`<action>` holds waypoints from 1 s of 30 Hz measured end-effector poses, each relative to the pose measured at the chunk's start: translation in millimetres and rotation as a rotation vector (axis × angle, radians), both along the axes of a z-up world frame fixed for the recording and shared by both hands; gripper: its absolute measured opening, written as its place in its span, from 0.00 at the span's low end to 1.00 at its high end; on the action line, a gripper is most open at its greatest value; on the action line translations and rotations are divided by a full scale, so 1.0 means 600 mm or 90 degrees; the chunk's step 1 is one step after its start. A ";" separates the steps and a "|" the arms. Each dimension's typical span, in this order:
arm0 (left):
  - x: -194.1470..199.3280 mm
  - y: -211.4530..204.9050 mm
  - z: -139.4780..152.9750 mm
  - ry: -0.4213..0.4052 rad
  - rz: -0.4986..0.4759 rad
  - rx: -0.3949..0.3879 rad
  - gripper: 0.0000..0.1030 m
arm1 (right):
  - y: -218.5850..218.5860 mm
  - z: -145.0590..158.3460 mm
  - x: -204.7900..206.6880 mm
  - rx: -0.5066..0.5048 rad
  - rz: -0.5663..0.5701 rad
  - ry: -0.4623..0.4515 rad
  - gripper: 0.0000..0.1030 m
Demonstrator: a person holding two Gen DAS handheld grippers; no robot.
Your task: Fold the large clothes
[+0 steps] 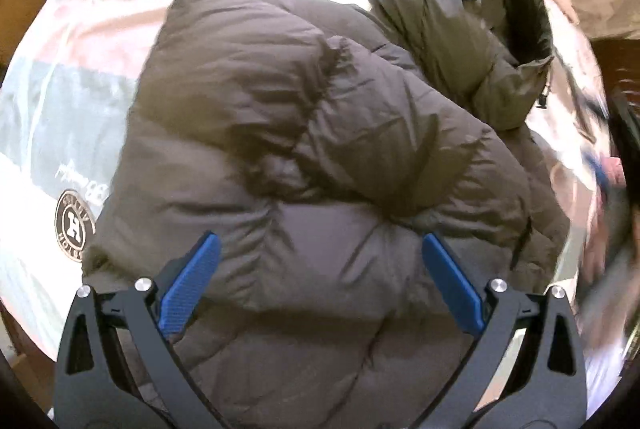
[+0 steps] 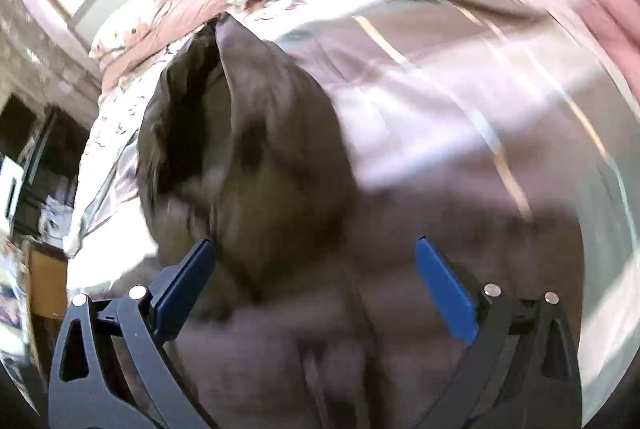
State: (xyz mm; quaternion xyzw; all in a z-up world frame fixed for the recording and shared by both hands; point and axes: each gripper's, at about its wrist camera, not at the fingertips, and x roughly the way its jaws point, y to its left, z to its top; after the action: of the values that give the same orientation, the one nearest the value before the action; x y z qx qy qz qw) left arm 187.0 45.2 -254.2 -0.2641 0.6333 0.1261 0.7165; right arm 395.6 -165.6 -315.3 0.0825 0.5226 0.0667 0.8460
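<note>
Blue-padded left gripper hangs spread wide over the brown puffer jacket, gripping nothing; right gripper, equally wide and empty, hovers at the jacket's edge. Jacket lies bunched, quilted, hood beyond, on the bedspread.

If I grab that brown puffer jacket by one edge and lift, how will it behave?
The brown puffer jacket looks thick and quilted, so it is probably light for its bulk. It will likely flop and unfold rather than hold shape. Its sheen suggests slick fabric that may slide on the bedspread.
</note>
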 end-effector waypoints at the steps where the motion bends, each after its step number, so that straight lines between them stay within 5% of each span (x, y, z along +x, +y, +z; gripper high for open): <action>1: -0.011 0.007 0.003 0.002 -0.003 0.006 0.98 | 0.022 0.004 0.029 -0.029 0.017 -0.010 0.98; 4: -0.042 0.066 -0.019 0.024 -0.011 0.021 0.98 | 0.123 -0.012 0.137 -0.171 0.084 0.001 0.98; 6: -0.062 0.092 -0.039 0.037 0.000 0.002 0.98 | 0.166 -0.032 0.173 -0.205 0.115 0.017 0.98; 7: -0.071 0.102 -0.047 0.042 0.008 -0.013 0.98 | 0.175 -0.039 0.181 -0.212 0.111 0.026 0.89; 8: -0.078 0.112 -0.053 0.046 0.017 -0.021 0.98 | 0.182 -0.051 0.188 -0.203 0.100 0.049 0.54; 10: -0.088 0.126 -0.056 0.048 0.031 -0.023 0.98 | 0.177 -0.062 0.186 -0.157 0.076 0.085 0.05; 13: -0.089 0.142 -0.055 0.041 0.044 -0.029 0.98 | 0.151 -0.016 0.130 -0.084 0.059 0.006 0.04; 19: -0.054 0.148 -0.030 0.008 0.034 -0.020 0.98 | 0.015 0.108 -0.085 0.139 0.068 -0.127 0.04; 21: -0.041 0.144 -0.021 -0.007 0.030 -0.015 0.98 | -0.050 0.105 -0.158 0.188 0.050 -0.116 0.04; 24: -0.029 0.135 0.003 -0.025 0.027 0.007 0.98 | -0.122 0.061 -0.250 0.159 0.031 -0.033 0.12; 25: -0.029 0.132 0.010 -0.029 0.031 0.011 0.98 | -0.134 0.051 -0.272 0.150 0.017 -0.017 0.26; 26: -0.031 0.130 0.012 -0.030 0.035 0.011 0.98 | -0.151 0.044 -0.297 0.157 0.001 -0.005 0.56; 28: -0.034 0.124 0.009 -0.024 0.041 0.005 0.98 | -0.176 0.046 -0.337 0.176 -0.036 -0.022 0.92; 30: -0.035 0.116 0.002 -0.015 0.045 -0.003 0.98 | -0.187 0.042 -0.354 0.250 -0.059 -0.012 0.94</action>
State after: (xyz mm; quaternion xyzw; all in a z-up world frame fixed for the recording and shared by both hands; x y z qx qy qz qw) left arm 166.2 114.9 -253.3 -0.2894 0.6156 0.1466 0.7182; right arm 182.9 -277.5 -290.1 0.2691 0.4873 0.1290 0.8206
